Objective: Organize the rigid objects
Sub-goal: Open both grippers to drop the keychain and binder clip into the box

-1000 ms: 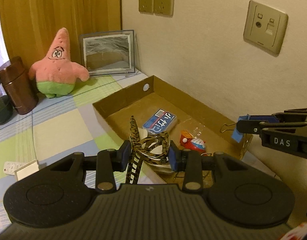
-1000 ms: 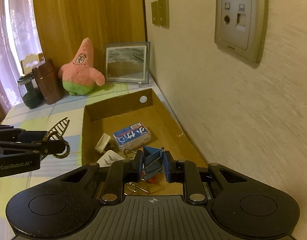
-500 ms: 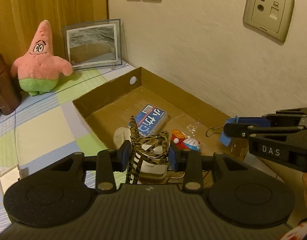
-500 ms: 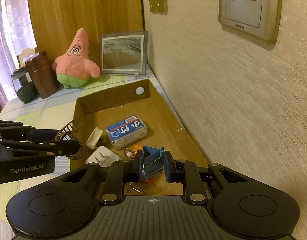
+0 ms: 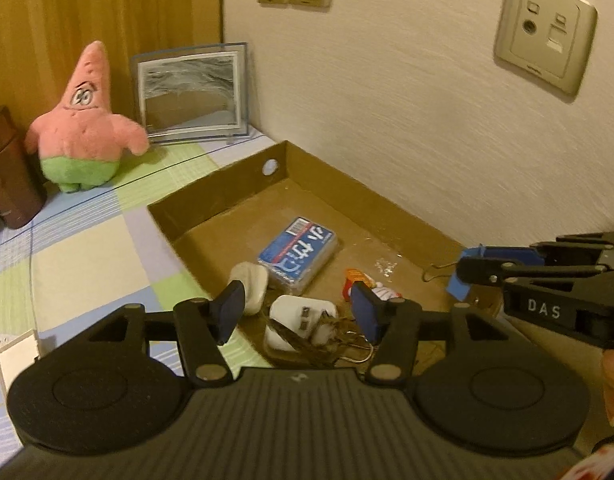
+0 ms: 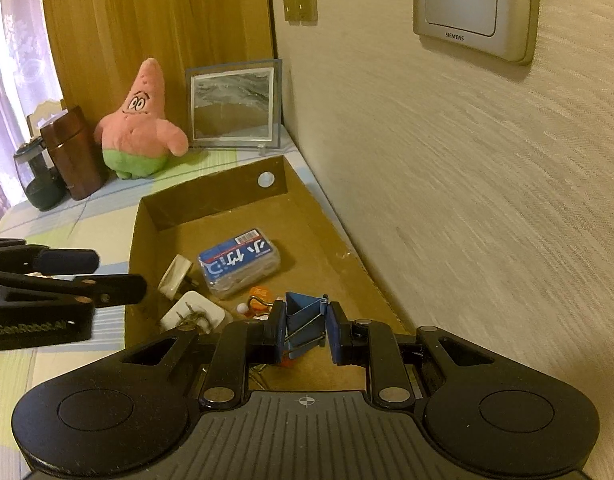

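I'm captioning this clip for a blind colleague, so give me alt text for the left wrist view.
The left gripper hangs open over a shallow cardboard box, above a leopard-print hair claw lying on a white charger. At right, the right gripper grips a blue binder clip; a pink star plush stands behind.

"SIEMENS" on wall socket [image 6: 473, 2]; "DAS" on right gripper [image 5: 473, 270].
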{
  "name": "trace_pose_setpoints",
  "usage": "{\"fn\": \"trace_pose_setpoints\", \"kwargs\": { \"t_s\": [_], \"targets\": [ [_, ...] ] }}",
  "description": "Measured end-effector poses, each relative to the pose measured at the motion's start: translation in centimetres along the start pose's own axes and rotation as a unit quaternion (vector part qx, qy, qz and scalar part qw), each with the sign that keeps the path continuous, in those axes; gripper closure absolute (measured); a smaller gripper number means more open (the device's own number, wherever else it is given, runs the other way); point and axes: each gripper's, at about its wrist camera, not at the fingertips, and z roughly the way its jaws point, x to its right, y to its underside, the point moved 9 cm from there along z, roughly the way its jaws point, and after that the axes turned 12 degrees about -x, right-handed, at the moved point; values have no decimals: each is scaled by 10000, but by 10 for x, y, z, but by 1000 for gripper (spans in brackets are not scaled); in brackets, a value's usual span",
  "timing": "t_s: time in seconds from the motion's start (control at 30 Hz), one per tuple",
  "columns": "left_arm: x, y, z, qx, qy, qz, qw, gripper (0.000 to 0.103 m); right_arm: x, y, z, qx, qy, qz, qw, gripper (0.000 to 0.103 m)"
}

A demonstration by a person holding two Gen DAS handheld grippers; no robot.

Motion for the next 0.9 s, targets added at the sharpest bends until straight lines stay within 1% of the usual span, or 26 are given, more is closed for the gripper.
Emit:
{"fn": "trace_pose_setpoints", "kwargs": {
  "t_s": [0.17, 0.43, 0.9],
  "targets": [
    [-11, 8, -8, 2, -70, -137, 9999, 50, -4, 0, -2, -8, -30, -14, 10000, 85],
    [-17, 17, -12, -5, -115, -211, 9997, 50, -13, 0, -6, -6, -53, -82, 10000, 85],
    [-22, 19, -12, 7, -138, -275, 9995, 48, -15, -4, -4, 47, -97, -83, 9999, 85]
  ]
}}
